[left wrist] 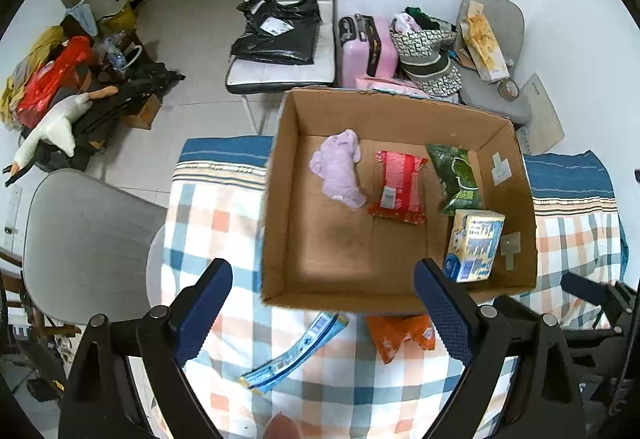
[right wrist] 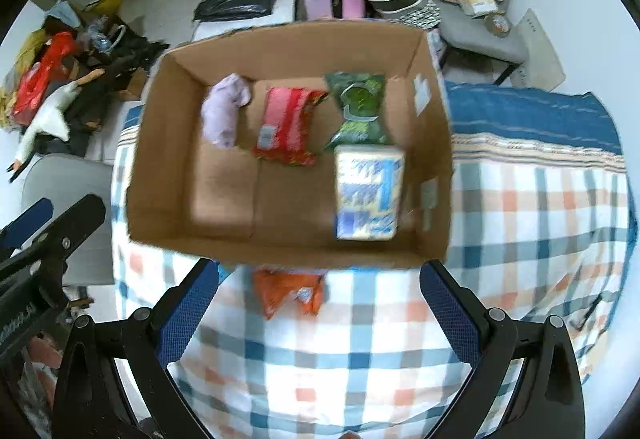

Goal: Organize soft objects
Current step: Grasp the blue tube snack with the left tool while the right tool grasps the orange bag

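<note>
1. A cardboard box sits open on a table under a checked cloth of blue, orange and white.
2. Inside, along the far wall, a row of three: a crumpled lilac cloth at the left; a flat red packet in the middle; a green packet at the right.
3. A blue-and-yellow pack — blocky, wrapped in shiny film — stands against the right wall, just in front of the green packet.
4. Outside the box, just beside its near wall, a crinkled orange packet lies on the cloth; left of it lies a thin blue packet, slanted.
5. The left hand-held gripper hangs above the near edge of the box, fingers wide apart and holding nothing; the right hand-held gripper is likewise spread and empty — the orange packet lies between its fingers, lower down.
</note>
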`<state>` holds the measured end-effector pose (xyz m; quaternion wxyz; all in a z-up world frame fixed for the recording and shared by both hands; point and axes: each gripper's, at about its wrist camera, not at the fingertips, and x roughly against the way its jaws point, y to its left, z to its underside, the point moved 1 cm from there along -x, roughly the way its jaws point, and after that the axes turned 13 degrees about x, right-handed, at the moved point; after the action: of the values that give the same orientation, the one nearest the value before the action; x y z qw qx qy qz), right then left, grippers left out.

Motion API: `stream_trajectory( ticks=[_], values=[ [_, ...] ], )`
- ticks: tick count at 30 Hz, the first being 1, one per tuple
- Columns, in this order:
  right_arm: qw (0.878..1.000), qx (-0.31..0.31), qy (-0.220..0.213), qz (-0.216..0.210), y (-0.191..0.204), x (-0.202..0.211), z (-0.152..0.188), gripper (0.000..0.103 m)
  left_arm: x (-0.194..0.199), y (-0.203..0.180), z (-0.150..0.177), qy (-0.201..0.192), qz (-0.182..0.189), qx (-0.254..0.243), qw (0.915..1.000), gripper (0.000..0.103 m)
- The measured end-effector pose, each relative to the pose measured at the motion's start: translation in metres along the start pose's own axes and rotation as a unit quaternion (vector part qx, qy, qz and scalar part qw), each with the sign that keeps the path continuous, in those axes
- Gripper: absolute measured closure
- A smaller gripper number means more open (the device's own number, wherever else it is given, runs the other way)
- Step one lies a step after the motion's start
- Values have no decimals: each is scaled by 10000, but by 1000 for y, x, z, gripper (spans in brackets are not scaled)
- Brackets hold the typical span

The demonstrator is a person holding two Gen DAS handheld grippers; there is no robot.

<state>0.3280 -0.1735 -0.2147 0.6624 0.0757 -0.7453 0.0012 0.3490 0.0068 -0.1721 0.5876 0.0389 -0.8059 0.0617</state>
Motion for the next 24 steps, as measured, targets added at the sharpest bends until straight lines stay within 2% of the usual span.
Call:
stream_trajectory(
  ticks=[3, 5, 11, 14, 19, 21, 22, 23, 24],
  values=[
    [9991, 77, 175, -373, 11, -18, 19, 1, 1, 14, 12, -16, -109, 96, 9999, 10],
    [9982, 141, 402, -425, 17, -36, 29, 1, -8, 26, 25, 75, -222, 132, 9996, 10],
    [9937, -83, 990, -518, 24, -105, 53, 1, -64, 60, 70, 653, -588, 199, 9959, 10],
    [9928, -386, 1025, -495, 25, -134, 58, 1, -96, 72, 88, 996, -713, 262, 9921, 10],
    [9919, -598, 994, -522, 30, -167, 58, 1, -134, 79, 103, 1228, -925, 108, 9880, 10],
    [9919, -558, 1026, -501, 35, -179, 58, 4, -145, 75, 106, 1256, -952, -67, 9875, 10],
    [9921, -505, 1048, -480, 38, -184, 59, 10, -150, 73, 107, 1293, -989, -177, 9865, 10],
    [9920, -479, 1078, -459, 40, -189, 59, 22, -157, 70, 109, 1331, -1008, -305, 9855, 10],
    [9925, -444, 1089, -347, 41, -191, 60, 26, -162, 67, 111, 1403, -985, -407, 9844, 10]
  ],
)
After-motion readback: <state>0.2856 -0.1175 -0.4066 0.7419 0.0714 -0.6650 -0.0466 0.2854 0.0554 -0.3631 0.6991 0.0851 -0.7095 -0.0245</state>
